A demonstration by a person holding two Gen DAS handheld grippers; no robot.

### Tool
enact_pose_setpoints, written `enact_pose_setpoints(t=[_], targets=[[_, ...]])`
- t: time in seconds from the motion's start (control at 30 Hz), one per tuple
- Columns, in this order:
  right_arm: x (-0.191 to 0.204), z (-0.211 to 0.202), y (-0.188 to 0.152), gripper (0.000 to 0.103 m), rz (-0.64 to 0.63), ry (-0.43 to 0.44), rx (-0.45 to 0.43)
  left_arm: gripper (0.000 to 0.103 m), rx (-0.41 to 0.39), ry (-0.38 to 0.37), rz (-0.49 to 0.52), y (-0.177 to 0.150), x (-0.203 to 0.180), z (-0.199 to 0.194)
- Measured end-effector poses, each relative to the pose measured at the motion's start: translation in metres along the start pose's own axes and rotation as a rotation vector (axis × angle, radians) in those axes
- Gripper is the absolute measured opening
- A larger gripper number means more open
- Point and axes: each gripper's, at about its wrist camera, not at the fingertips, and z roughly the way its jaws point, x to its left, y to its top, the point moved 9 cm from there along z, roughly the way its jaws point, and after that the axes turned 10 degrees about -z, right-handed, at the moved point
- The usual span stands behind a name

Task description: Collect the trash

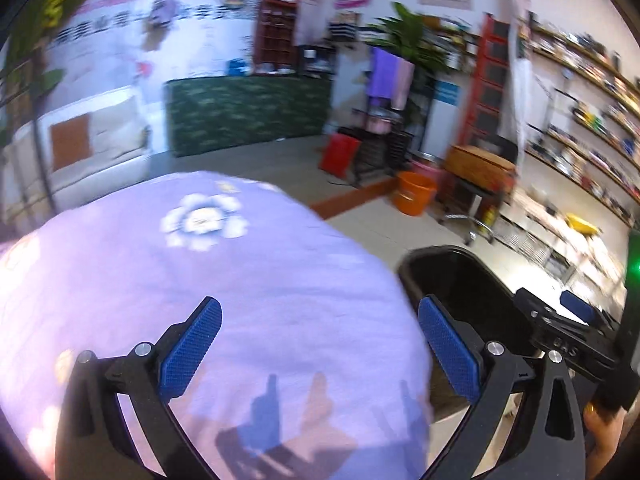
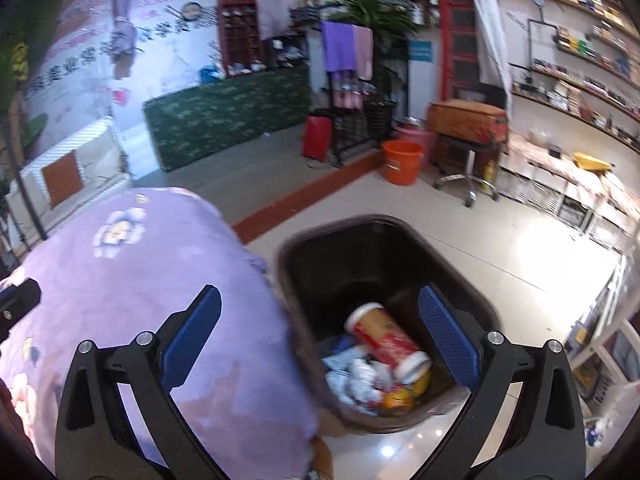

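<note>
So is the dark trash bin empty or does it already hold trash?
It holds trash. In the right wrist view the trash bin has a red-and-white paper cup lying tipped on crumpled wrappers at its bottom, well below the rim.

The bench cover point(image 2: 132, 288) is lilac with white flower prints. The trash bin point(image 2: 400, 232) is dark brown with a black inside. In it lies a red and cream paper cup point(image 2: 386, 340) among white crumpled papers point(image 2: 360, 380). The gripper pads point(image 2: 192, 336) are blue and ribbed. A bucket point(image 2: 400, 162) on the pale tiled floor point(image 2: 500, 248) is orange.
</note>
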Motion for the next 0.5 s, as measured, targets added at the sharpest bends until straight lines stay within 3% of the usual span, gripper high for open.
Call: enact_pose_setpoints(t=[0.23,0.37,0.5], targets=[[0.070,-0.026,0.008,0.097,-0.110,0.069,-0.077,0.097,-0.061,0.123,-0.071,-0.001,0.054,-0.034],[0.103,-0.048,0.010,0.097,-0.203,0.057,-0.134,0.097,-0.134,0.187,-0.087,0.001,0.073,-0.058],[0.126,-0.067,0.009,0.097,-0.254,0.107,-0.164,0.097,-0.182,0.227,-0.119,0.002,0.086,-0.076]])
